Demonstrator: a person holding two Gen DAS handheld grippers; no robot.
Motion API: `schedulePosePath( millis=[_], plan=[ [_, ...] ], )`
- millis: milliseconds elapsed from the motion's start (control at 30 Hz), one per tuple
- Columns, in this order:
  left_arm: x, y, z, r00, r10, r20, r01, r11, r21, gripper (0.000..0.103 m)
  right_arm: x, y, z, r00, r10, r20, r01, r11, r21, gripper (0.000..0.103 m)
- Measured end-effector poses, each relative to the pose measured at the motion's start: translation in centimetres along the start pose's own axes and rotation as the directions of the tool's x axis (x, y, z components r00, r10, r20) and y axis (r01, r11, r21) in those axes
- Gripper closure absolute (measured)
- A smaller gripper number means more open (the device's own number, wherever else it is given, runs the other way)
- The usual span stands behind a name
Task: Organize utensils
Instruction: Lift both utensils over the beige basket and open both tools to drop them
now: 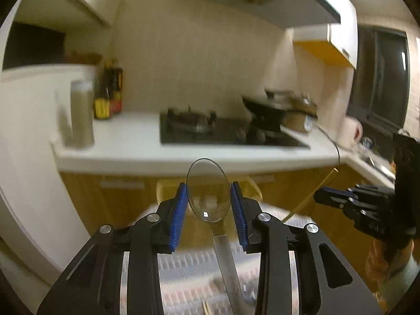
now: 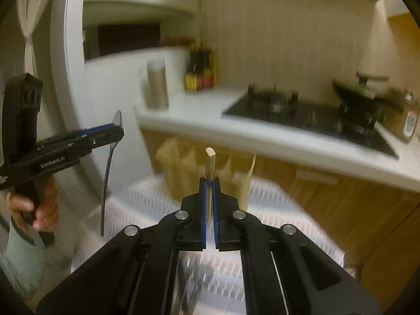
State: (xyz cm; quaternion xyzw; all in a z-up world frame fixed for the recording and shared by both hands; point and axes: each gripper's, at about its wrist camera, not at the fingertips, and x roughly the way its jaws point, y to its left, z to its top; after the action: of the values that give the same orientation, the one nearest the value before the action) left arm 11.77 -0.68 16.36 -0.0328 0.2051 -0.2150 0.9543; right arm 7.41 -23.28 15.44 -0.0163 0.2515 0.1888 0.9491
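Kitchen: left claw [image 1: 208, 197] pinches spoon [image 1: 208, 191]; right claw [image 2: 209, 199] pinches chopstick [image 2: 210, 168].

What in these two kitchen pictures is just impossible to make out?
- Spoon handle end: left wrist view, cut off by the bottom edge.
- Chopstick lower part: right wrist view, hidden inside the right gripper.
- Bottles labels: both views, too blurred to read.
- Wooden organizer compartments: blurred and partly hidden behind the chopstick; contents unclear.
- Items below the right gripper on the patterned mat: hidden by its body.
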Motion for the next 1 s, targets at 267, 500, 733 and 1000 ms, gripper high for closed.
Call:
schedulePosePath(
  millis=[267,500,733,1000],
  plan=[
    [2.3,2.0,4.7,0.993,0.061,0.103,-0.059,0.998,-0.022,0.072,1.2,-1.1,6.4,0.994,0.006,0.109,-0.005,1.000,-0.004,0.101],
    [5.5,3.3,6.3,0.975,0.130,0.179,-0.133,0.991,0.004,0.071,3.0,-2.6,8.5,0.991,-0.043,0.129,0.045,0.999,-0.011,0.101],
    [8.9,3.8,5.0,0.951,0.186,0.246,-0.203,0.978,0.049,0.071,7.3,-3.2,7.0,0.990,-0.085,0.116,0.089,0.996,-0.031,0.101],
    [12.1,4.6,2.2,0.937,0.223,0.270,-0.244,0.969,0.044,0.071,11.4,-4.6,3.8,0.994,-0.071,0.080,0.073,0.997,-0.016,0.101]
  ],
)
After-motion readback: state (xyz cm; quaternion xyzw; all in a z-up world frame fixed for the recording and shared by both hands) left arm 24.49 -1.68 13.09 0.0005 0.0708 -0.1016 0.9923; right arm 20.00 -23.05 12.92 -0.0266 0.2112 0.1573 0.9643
